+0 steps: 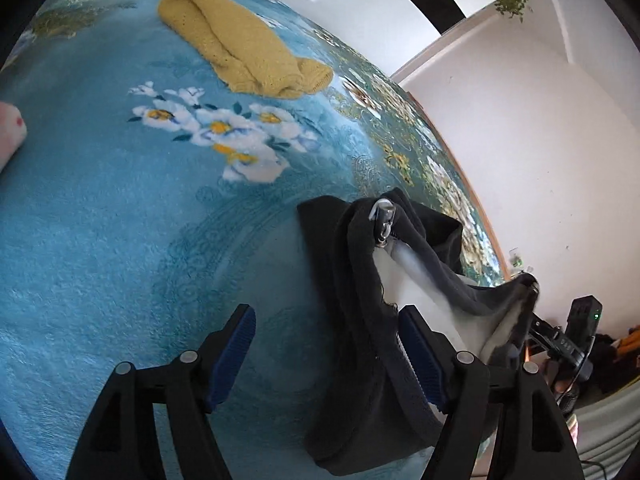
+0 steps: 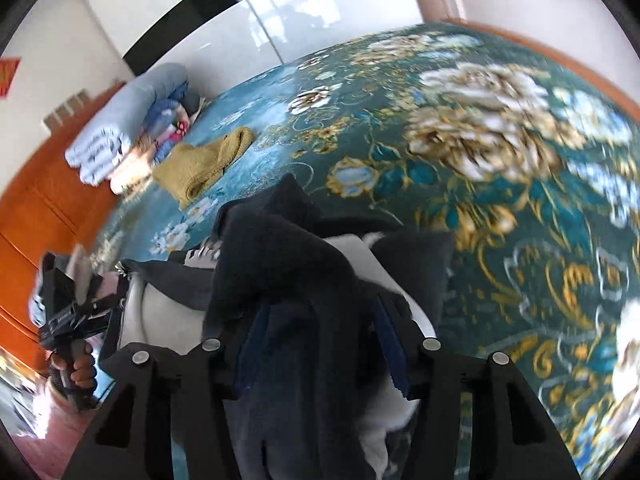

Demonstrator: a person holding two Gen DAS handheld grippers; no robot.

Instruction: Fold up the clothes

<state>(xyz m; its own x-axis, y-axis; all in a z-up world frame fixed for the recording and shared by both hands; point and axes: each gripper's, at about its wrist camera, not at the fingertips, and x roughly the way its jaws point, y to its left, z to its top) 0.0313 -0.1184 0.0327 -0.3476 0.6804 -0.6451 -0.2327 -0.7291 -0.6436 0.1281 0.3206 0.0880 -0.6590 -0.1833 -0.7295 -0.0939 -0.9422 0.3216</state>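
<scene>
While the dark jacket point(image 1: 360, 360) is held bunched above the bed point(image 1: 100, 240), unfolded, its folding is judged barely begun. Beyond it, a yellow sweater point(image 1: 240, 48) lies folded. Left gripper point(image 1: 326, 356) jaws are spread; right gripper point(image 2: 316, 340) jaws grip the jacket.

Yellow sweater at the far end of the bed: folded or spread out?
Folded. The yellow sweater lies doubled into a narrow bundle on the blue floral blanket, rolled edges showing.

Two garments: dark jacket point(image 1: 360, 320), yellow sweater point(image 1: 240, 48)
</scene>
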